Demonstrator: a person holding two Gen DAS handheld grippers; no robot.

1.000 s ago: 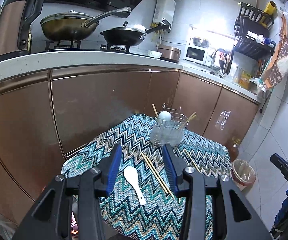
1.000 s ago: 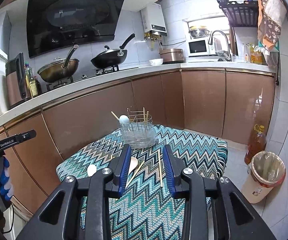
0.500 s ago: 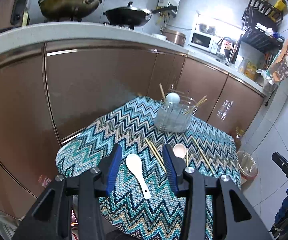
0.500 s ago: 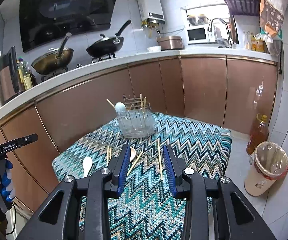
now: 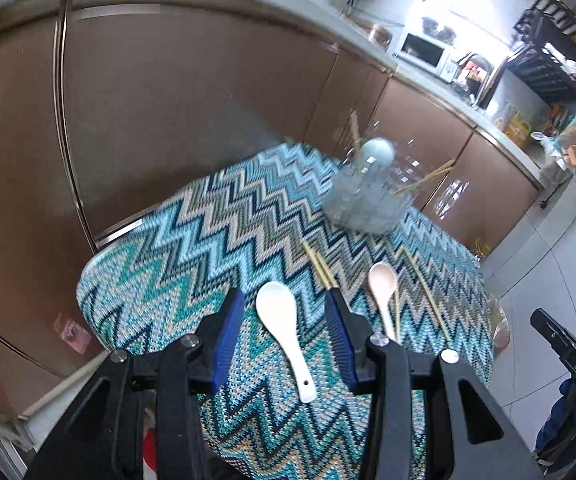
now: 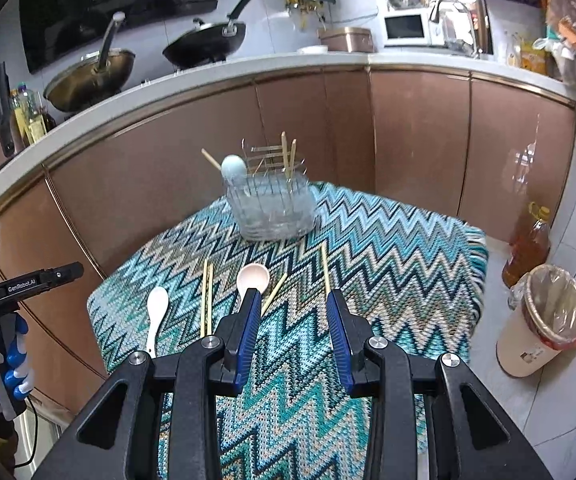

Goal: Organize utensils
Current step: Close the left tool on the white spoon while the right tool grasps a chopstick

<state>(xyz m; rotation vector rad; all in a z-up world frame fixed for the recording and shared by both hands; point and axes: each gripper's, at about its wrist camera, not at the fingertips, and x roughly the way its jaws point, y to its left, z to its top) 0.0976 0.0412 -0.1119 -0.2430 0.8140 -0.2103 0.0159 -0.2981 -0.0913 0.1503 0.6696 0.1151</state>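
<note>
White ceramic, a spoon (image 5: pixel 284 332) lies flat on the zigzag-patterned cloth (image 5: pixel 192 248), bowl pointing away and handle trailing toward the camera, framed between the parted blue pads of the left gripper (image 5: pixel 284 312). The pads stand apart on either side and nothing is pinched between them.

Just right of that spoon lies a pair of chopsticks (image 5: pixel 320 266) side by side, then a pale pink spoon (image 5: pixel 383 284) with a single chopstick (image 5: pixel 426 294) beyond it.

From the right wrist view, the right gripper (image 6: pixel 291 308) also has its jaws spread and empty above the cloth. Its left pad overlaps the handle of the pink spoon (image 6: pixel 253 276), and a slanted chopstick (image 6: pixel 275 289) shows between the pads.

Farther back on the cloth stands a clear utensil holder (image 6: pixel 272 210) with a wire rack, already holding a pale blue spoon (image 6: pixel 234 168) and several upright chopsticks (image 6: pixel 288 152).

Brown cabinet fronts (image 6: pixel 416 140) curve behind the table. On the floor at the right stand an oil bottle (image 6: pixel 528 246) and a lined bin (image 6: pixel 544 320).
</note>
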